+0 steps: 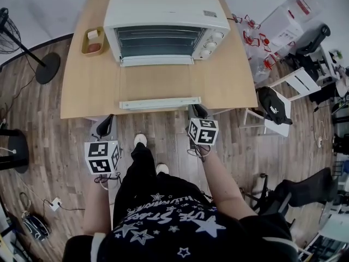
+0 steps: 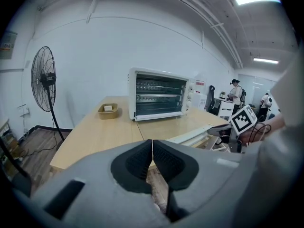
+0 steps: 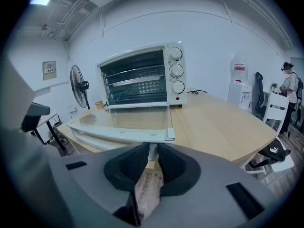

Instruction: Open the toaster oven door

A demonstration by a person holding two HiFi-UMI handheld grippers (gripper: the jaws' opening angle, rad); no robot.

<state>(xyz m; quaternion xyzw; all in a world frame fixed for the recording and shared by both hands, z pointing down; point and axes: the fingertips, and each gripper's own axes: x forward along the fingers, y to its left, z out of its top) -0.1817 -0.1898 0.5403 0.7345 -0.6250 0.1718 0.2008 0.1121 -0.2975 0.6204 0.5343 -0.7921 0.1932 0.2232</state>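
Observation:
A white toaster oven (image 1: 163,15) stands at the back of the wooden table (image 1: 229,86). Its glass door (image 1: 155,81) lies folded down flat toward me, with the white handle bar (image 1: 160,103) at the table's front edge. My right gripper (image 1: 197,111) is shut on the right end of that handle. In the right gripper view a white part of the handle (image 3: 151,152) sits pinched between the pads (image 3: 135,161). My left gripper (image 1: 106,125) hangs below the table's front edge at the left. It is shut and holds nothing (image 2: 152,158).
A small wooden tray (image 1: 92,41) with two small items sits left of the oven. A standing fan (image 1: 11,34) is on the floor at the left. Chairs (image 1: 275,111) and clutter crowd the right side. People stand far off (image 2: 236,93).

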